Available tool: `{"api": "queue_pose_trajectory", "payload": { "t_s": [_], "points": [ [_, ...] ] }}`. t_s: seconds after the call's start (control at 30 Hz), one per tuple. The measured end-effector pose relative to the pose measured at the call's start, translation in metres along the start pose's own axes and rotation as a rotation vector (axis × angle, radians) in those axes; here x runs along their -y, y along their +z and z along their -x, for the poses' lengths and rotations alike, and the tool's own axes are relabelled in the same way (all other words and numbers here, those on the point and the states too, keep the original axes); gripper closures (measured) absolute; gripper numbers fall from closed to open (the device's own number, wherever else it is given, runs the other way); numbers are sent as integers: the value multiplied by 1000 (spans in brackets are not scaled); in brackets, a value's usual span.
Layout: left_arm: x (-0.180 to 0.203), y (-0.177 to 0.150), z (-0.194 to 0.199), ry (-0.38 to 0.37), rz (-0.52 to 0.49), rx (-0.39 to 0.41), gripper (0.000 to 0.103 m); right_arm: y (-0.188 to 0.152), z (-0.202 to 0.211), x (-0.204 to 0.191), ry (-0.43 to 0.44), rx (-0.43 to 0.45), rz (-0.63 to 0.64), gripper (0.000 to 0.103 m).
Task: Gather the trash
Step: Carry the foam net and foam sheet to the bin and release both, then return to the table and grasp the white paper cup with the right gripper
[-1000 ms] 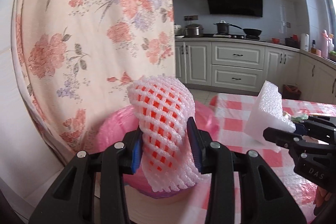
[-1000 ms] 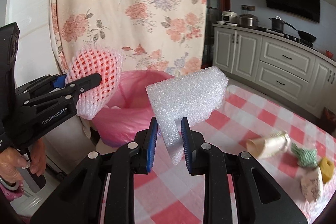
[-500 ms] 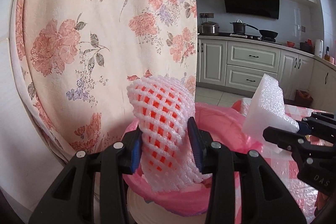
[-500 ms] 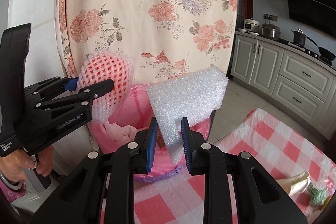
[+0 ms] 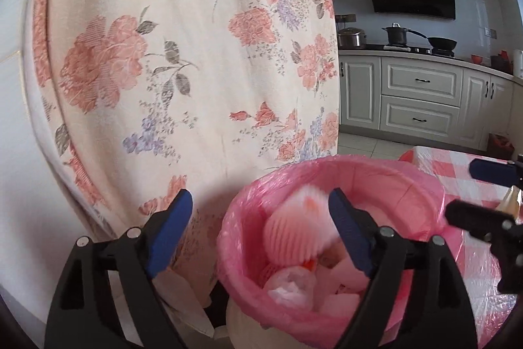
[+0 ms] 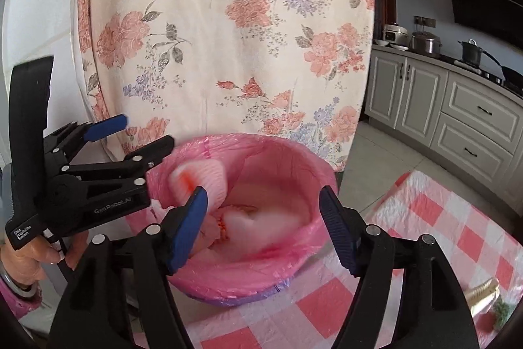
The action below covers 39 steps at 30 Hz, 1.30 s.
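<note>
Gaping empty over the bin [image 6: 294, 270], both grippers [image 5: 258, 218] [image 6: 263, 211] have just been opening. Net [image 5: 294, 234] and foam [image 6: 278, 219] are lying inside.

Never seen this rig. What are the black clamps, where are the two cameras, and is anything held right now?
No robot here: a person holds a two-finger gripper in each hand, and a fisheye camera on each looks forward along its fingers. So the left wrist view shows the left gripper at the bottom, and the right wrist view shows the right gripper; the left gripper also shows there from the side, with the person's hand under it.

Both hover over a bin lined with a pink bag, beside a table with a red checked cloth. Both jaws have just been opening and hold nothing. A blurred foam net is dropping into the bin, onto other foam trash. A flowered cloth hangs behind.
</note>
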<state>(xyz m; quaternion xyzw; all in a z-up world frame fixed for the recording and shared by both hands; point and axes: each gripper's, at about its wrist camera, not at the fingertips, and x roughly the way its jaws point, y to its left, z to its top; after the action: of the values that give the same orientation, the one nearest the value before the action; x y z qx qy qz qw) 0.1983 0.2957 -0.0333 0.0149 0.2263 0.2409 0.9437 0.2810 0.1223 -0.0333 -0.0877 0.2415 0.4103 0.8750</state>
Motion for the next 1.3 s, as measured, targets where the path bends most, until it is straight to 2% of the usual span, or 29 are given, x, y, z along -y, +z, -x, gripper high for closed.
{"api": "queue_pose_trajectory", "payload": {
  "t_s": [0.1, 0.13, 0.17, 0.23, 0.33, 0.63, 0.87, 1.1, 1.3],
  "points": [
    [-2, -7, 15, 7, 48, 14, 16, -9, 14, 6, -30, 4, -19, 35],
    [-2, -9, 21, 1, 67, 25, 8, -14, 20, 11, -41, 8, -41, 35],
    [-1, -12, 30, -7, 94, 45, 4, -19, 27, 16, -59, 13, -64, 35],
    [6, -18, 45, -34, 123, 74, 5, -30, 38, 23, -92, 16, -90, 35],
    [29, -27, 61, -87, 108, 86, 5, -51, 58, 39, -152, 9, -143, 35],
    [142, -60, 81, -356, -3, -24, 5, -120, 120, 86, -377, -31, -228, 34],
    [225, -77, 90, -492, -76, -86, 5, -165, 180, 131, -550, -31, -308, 34],
    [279, -91, 97, -523, -155, -143, 5, -193, 223, 169, -679, -26, -404, 34],
    [308, -96, 108, -515, -270, -121, 5, -210, 242, 191, -749, -14, -481, 33]
  ]
}}
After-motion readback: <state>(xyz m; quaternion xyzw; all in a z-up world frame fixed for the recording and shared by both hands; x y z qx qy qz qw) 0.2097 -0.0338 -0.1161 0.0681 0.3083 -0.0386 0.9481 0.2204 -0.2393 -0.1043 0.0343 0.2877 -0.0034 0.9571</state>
